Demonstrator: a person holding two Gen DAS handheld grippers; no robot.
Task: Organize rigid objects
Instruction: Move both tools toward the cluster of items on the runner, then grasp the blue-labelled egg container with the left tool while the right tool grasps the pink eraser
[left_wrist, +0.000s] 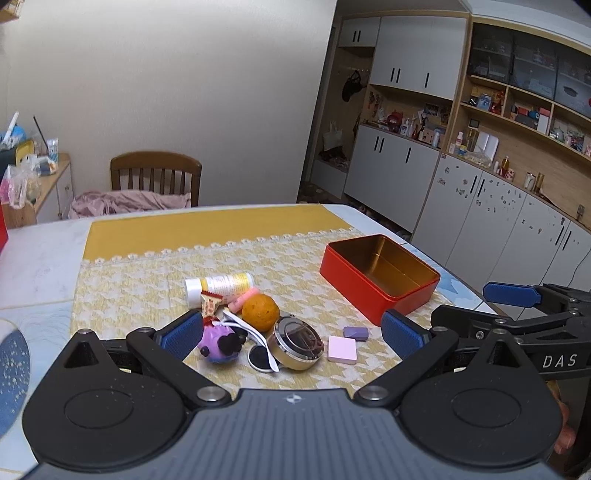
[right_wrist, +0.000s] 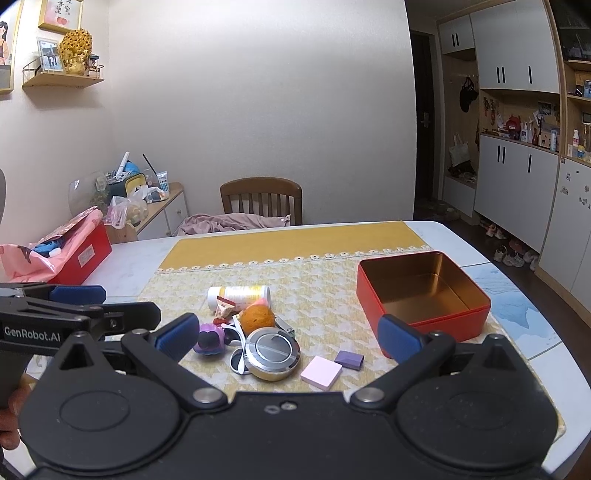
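Note:
An empty red tin (left_wrist: 380, 275) (right_wrist: 421, 290) with a gold inside stands on the yellow cloth at the right. Left of it lies a small heap: a white and yellow tube (left_wrist: 219, 286) (right_wrist: 238, 295), an orange ball (left_wrist: 259, 312) (right_wrist: 257, 319), a purple toy (left_wrist: 218, 345) (right_wrist: 210, 341), white sunglasses (left_wrist: 255, 341), a round silver case (left_wrist: 295, 343) (right_wrist: 272, 354). A pink square (left_wrist: 342, 349) (right_wrist: 321, 372) and a purple block (left_wrist: 355, 333) (right_wrist: 349, 359) lie beside the case. My left gripper (left_wrist: 291, 336) and my right gripper (right_wrist: 288, 334) both hover open before the heap, holding nothing.
A wooden chair (left_wrist: 157, 177) (right_wrist: 260, 199) with pink fabric stands behind the table. A red box with a pink bag (right_wrist: 62, 251) sits on the table's far left. White cabinets and shelves (left_wrist: 480, 177) line the right wall. Each gripper shows at the other view's edge.

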